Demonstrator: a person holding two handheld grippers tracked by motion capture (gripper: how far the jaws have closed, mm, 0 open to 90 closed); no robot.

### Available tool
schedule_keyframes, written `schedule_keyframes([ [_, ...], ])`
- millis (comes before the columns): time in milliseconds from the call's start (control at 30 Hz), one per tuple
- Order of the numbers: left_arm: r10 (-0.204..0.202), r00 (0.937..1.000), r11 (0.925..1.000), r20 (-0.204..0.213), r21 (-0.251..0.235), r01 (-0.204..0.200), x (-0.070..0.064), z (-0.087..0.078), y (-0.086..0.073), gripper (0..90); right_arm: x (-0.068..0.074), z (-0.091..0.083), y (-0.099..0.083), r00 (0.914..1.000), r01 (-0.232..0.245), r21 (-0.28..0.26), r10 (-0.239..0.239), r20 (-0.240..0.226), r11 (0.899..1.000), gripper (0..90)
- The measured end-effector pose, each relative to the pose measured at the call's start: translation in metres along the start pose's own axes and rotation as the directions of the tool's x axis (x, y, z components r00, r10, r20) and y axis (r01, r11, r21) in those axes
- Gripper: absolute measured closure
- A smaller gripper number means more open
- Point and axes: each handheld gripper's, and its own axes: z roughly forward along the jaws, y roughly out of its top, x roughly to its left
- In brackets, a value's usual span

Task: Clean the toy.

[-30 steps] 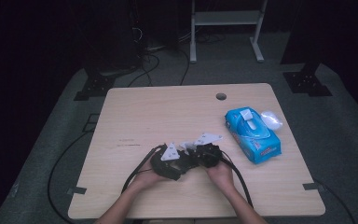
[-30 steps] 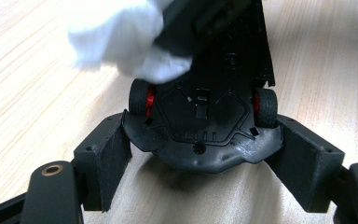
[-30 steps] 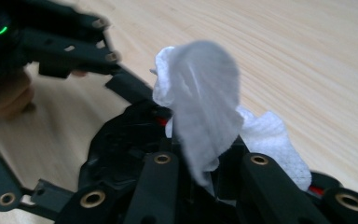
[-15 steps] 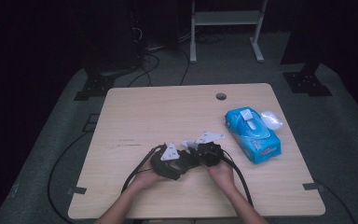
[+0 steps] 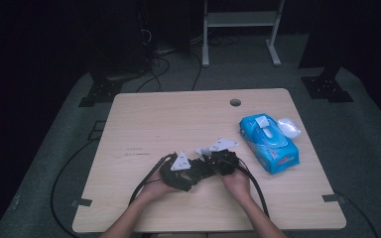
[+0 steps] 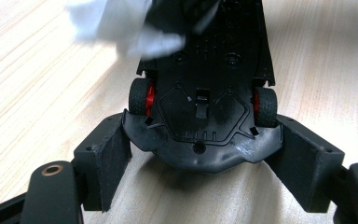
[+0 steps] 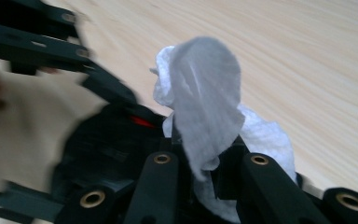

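We've got the black toy car (image 6: 205,93) belly-up between the left gripper (image 6: 200,163)'s jaws, its bumper end pinched between them above the bench (image 5: 178,119), low near the front edge. Our right gripper (image 7: 209,186)'s jaws are clamped narrow on a white wipe (image 7: 205,116), pressed against the car's far end. The blue wipes pack (image 5: 269,144) lies well off right.

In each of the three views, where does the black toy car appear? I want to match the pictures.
High view: the toy car lies low at centre, between the two grippers, mostly hidden.
Left gripper view: its underside is at centre, between the black jaws.
Right gripper view: a dark blurred part sits left of centre.
Shared landmark: the white wipe, touching the car.
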Motion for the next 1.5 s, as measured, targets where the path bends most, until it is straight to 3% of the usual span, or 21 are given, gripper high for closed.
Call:
schedule_keyframes([
  [100, 0.003, 1.0000, 1.0000, 0.001, -0.004, -0.003, 0.000, 0.000, 0.000, 24.0, -0.008, -0.005, -0.004, 0.9992, -0.039, -0.002, 0.039, -0.003, 0.999, 80.9],
  [233, 0.003, 1.0000, 1.0000, -0.002, 0.000, -0.003, 0.000, 0.000, 0.000, 24.0, 0.007, -0.006, -0.005, 0.9993, 0.019, -0.002, -0.019, -0.034, 1.000, 81.1],
  [367, 0.004, 1.0000, 1.0000, -0.002, 0.000, -0.004, 0.000, 0.000, 0.000, 24.0, 0.019, -0.002, -0.002, 0.9942, 0.045, -0.003, -0.045, -0.097, 0.999, 80.9],
  [433, 0.002, 1.0000, 1.0000, -0.003, 0.000, -0.002, 0.000, 0.000, 0.000, 24.0, 0.015, -0.003, -0.003, 0.9951, 0.041, 0.000, -0.041, -0.089, 0.999, 80.9],
  [533, 0.002, 1.0000, 1.0000, 0.001, -0.002, -0.002, 0.000, 0.000, 0.000, 24.0, 0.003, -0.008, -0.006, 0.9987, -0.001, 0.009, 0.001, -0.052, 1.000, 81.1],
  [600, 0.002, 1.0000, 1.0000, 0.001, -0.005, -0.002, 0.000, 0.001, 0.000, 24.0, 0.002, -0.011, -0.009, 0.9979, -0.015, 0.011, 0.015, -0.064, 1.000, 81.1],
  [733, 0.000, 1.0000, 1.0000, -0.004, 0.004, 0.000, 0.000, 0.001, 0.000, 24.0, 0.021, -0.007, -0.007, 0.9912, 0.030, 0.012, -0.028, -0.129, 0.999, 81.1],
  [833, 0.008, 0.9999, 0.9999, -0.008, 0.014, -0.008, -0.001, 0.001, 0.000, 24.0, 0.037, -0.003, -0.005, 0.9799, 0.067, 0.008, -0.065, -0.189, 0.998, 80.9],
  [900, 0.004, 1.0000, 1.0000, -0.006, 0.009, -0.004, -0.001, 0.001, -0.001, 24.0, 0.042, -0.002, -0.003, 0.9769, 0.120, 0.012, -0.116, -0.179, 0.993, 80.9],
  [1033, 0.001, 1.0000, 1.0000, -0.005, 0.001, -0.001, 0.000, 0.000, 0.000, 24.0, 0.030, -0.008, -0.004, 0.9879, 0.089, 0.012, -0.086, -0.129, 0.996, 81.0],
  [1133, 0.004, 1.0000, 1.0000, -0.006, 0.002, -0.004, 0.000, 0.001, 0.000, 24.0, 0.031, -0.010, -0.008, 0.9862, 0.064, 0.013, -0.061, -0.154, 0.998, 81.0],
  [1233, 0.005, 0.9999, 0.9999, -0.011, 0.012, -0.005, 0.000, 0.001, 0.000, 24.0, 0.041, -0.006, -0.008, 0.9779, 0.081, 0.005, -0.078, -0.194, 0.997, 80.9],
  [1367, -0.004, 0.9999, 0.9999, -0.013, 0.010, 0.004, -0.001, 0.001, 0.001, 24.0, 0.040, 0.003, -0.003, 0.9807, 0.040, -0.007, -0.040, -0.191, 0.999, 81.0],
  [1500, -0.008, 0.9999, 0.9999, -0.015, 0.010, 0.008, 0.001, 0.001, 0.000, 24.0, 0.029, 0.008, 0.003, 0.9897, 0.012, -0.010, -0.014, -0.143, 1.000, 81.1],
])
